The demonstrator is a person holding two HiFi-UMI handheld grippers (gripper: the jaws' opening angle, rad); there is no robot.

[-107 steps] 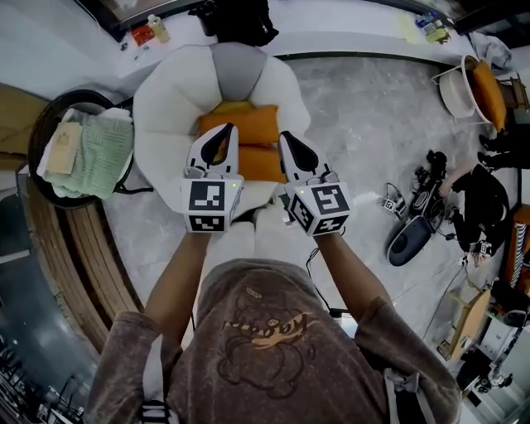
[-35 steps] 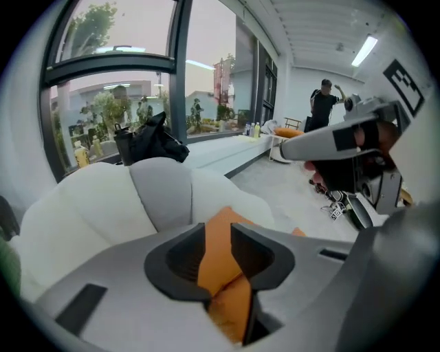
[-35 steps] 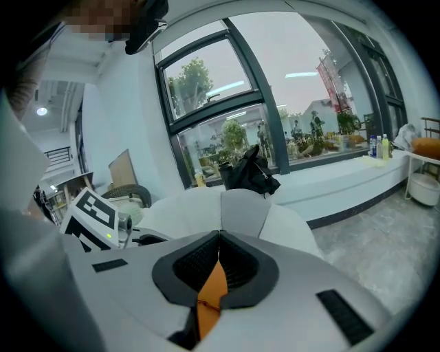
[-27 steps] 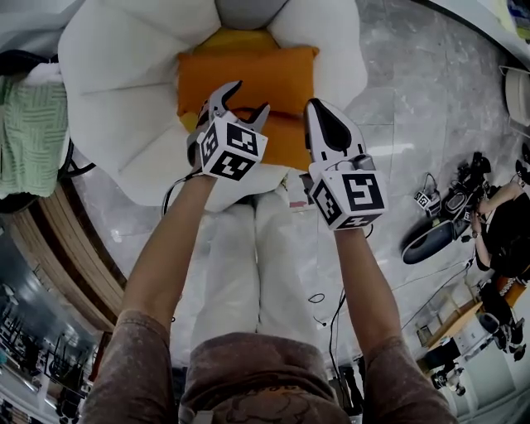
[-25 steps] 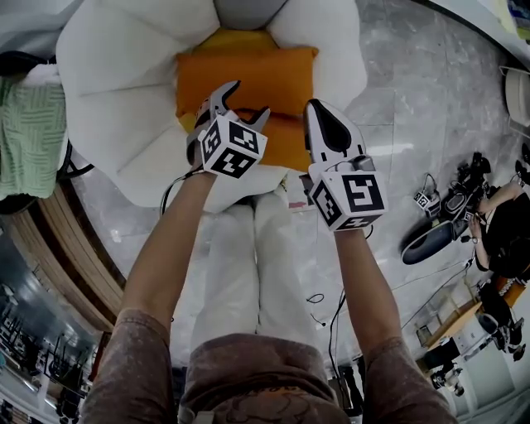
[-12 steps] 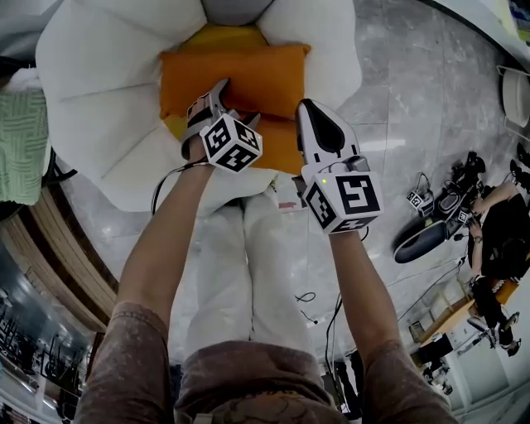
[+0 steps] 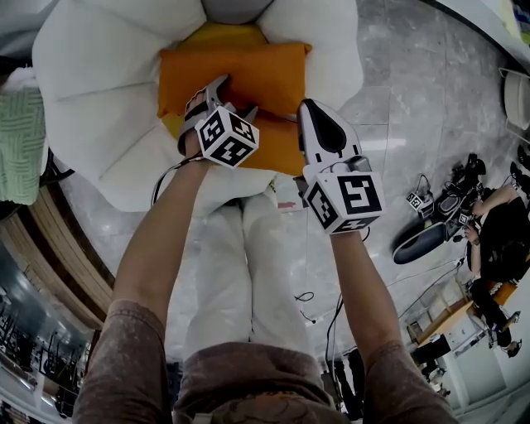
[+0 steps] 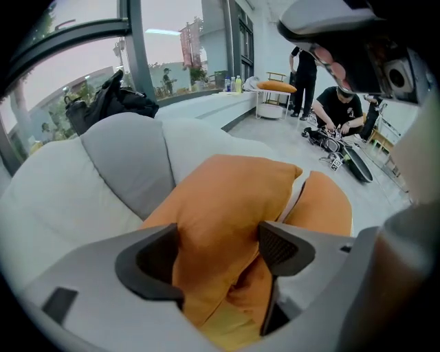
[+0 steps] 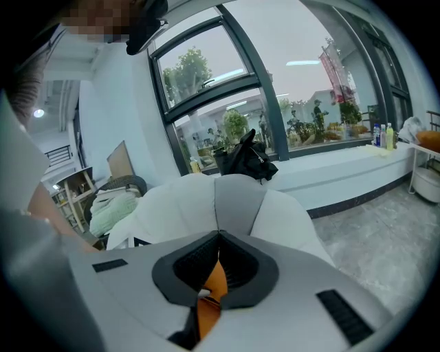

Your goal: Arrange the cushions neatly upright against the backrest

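Observation:
Two orange cushions lie on the seat of a white petal-shaped armchair [image 7: 99, 108]. The upper cushion [image 7: 236, 70] is nearer the grey back panel [image 7: 232, 8]; the lower cushion [image 7: 277, 149] is at the seat front. A yellow cushion [image 7: 222, 35] peeks out from under them. My left gripper [image 7: 228, 99] stands wide around the upper cushion's front edge. In the left gripper view the orange cushion [image 8: 227, 199] fills the gap of the left gripper [image 8: 216, 251]; its jaws have just been closing and both pads press on it. My right gripper [image 7: 305, 108] is shut, with a sliver of orange fabric [image 9: 214, 285] pinched in the right gripper [image 9: 216, 240].
A green woven cloth [image 7: 21, 141] lies left of the chair. On the marble floor at the right, a person [image 7: 497, 224] crouches among dark gear [image 7: 418, 240]. A black bag [image 8: 110, 103] sits on the window ledge behind the chair.
My left gripper has dropped from above the cushions onto the upper orange cushion, which is now between its jaws. The right gripper has barely moved.

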